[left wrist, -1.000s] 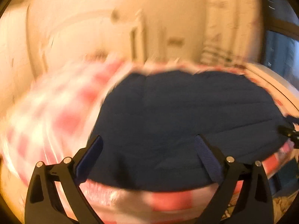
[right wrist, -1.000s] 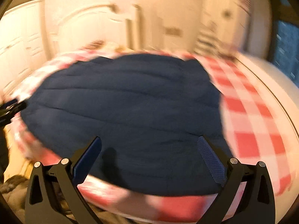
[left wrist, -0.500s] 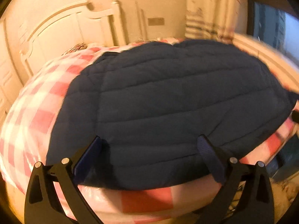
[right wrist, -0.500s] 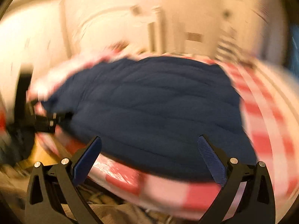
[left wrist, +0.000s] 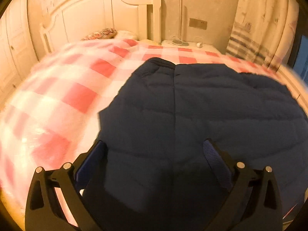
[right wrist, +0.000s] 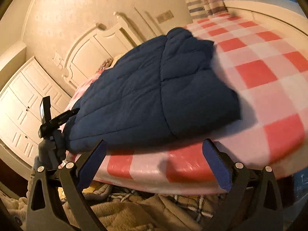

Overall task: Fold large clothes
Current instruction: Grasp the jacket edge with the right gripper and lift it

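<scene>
The quilted navy jacket (left wrist: 202, 115) lies flat on the checked bed (left wrist: 77, 96). Both my left tool (left wrist: 154, 154) and right tool (right wrist: 154, 154) gape empty. Puffy, soft, slippery: I'd pinch its hem corners.

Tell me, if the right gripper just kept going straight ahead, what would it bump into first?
Probably the front edge of the checked bedspread, which sits between the open fingers of the right gripper. The blue jacket lies a little farther back on the bed. Depth is hard to judge in this view.
</scene>
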Available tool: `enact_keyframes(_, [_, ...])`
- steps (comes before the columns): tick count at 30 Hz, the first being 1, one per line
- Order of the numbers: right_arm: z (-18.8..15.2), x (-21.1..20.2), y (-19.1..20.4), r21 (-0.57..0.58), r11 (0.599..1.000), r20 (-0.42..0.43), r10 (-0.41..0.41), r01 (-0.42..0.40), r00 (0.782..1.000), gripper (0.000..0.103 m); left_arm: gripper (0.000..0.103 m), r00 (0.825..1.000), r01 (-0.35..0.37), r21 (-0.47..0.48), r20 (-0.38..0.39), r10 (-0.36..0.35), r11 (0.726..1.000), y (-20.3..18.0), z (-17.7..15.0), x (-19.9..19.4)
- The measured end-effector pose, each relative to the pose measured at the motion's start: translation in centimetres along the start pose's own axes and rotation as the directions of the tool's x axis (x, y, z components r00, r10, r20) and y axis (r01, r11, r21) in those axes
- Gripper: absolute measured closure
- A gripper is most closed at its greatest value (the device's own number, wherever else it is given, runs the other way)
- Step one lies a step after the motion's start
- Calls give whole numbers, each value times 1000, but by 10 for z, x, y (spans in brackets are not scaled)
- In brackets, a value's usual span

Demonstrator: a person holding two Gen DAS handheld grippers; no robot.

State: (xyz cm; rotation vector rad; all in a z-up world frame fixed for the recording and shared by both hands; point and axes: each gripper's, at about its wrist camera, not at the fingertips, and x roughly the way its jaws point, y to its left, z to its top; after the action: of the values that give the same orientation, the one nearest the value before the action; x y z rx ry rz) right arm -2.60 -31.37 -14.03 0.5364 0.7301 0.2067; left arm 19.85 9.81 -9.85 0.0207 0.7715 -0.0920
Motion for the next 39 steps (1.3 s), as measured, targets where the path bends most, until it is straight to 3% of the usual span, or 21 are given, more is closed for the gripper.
enact_keyframes(4, [14, 12, -1, 59, 998, 16, 2, -3, 1000, 5, 2, 1000, -9, 41, 17, 8, 999, -4, -4, 5])
enact_keyframes(9, [38, 32, -3, 207, 978, 67, -5, -9, 998, 4, 2, 999, 41, 33, -11, -41, 999, 0, -3, 13])
enact_keyframes(12, [46, 48, 8, 221, 975, 74, -41, 24, 996, 4, 2, 999, 33, 38, -7, -33, 999, -2, -4, 13])
enact_keyframes(16, [52, 56, 13, 275, 960, 156, -105, 59, 982, 4, 2, 1000, 27, 31, -7, -27, 999, -3, -3, 14])
enact_keyframes(17, [51, 54, 11, 275, 961, 184, -76, 23, 980, 10, 2, 1000, 19, 31, -6, -19, 999, -4, -4, 14])
enact_keyframes(18, [49, 50, 4, 292, 956, 221, -37, -30, 974, 28, 2, 1000, 14, 31, -6, -14, 999, -4, -3, 15])
enact_keyframes(21, [39, 38, -21, 330, 924, 301, 90, -192, 949, 59, 2, 1000, -11, 45, 4, 11, 999, -8, -2, 13])
enact_keyframes(24, [29, 21, -30, 313, 910, 361, 152, -273, 920, 68, 2, 998, -60, 92, 20, 58, 994, -20, -2, 11])
enact_keyframes(27, [24, -6, -30, 286, 906, 419, 175, -312, 891, 70, 4, 998, -69, 129, 10, 69, 989, -34, 3, 7])
enact_keyframes(30, [24, -29, -28, 246, 917, 455, 177, -314, 873, 70, 5, 999, 26, 111, 37, -30, 994, -59, 24, -18])
enact_keyframes(34, [11, -63, -18, 153, 954, 476, 159, -259, 865, 70, 4, 995, 17, 216, 97, -39, 976, -123, 54, -38])
enact_keyframes(38, [-3, -85, 3, 47, 977, 476, 160, -207, 865, 70, 2, 1000, -5, 311, 19, -1, 950, -193, 63, -1])
enact_keyframes(39, [-5, -89, 9, 19, 981, 472, 163, -195, 866, 70, 2, 999, -48, 343, -7, 53, 938, -210, 56, 24])
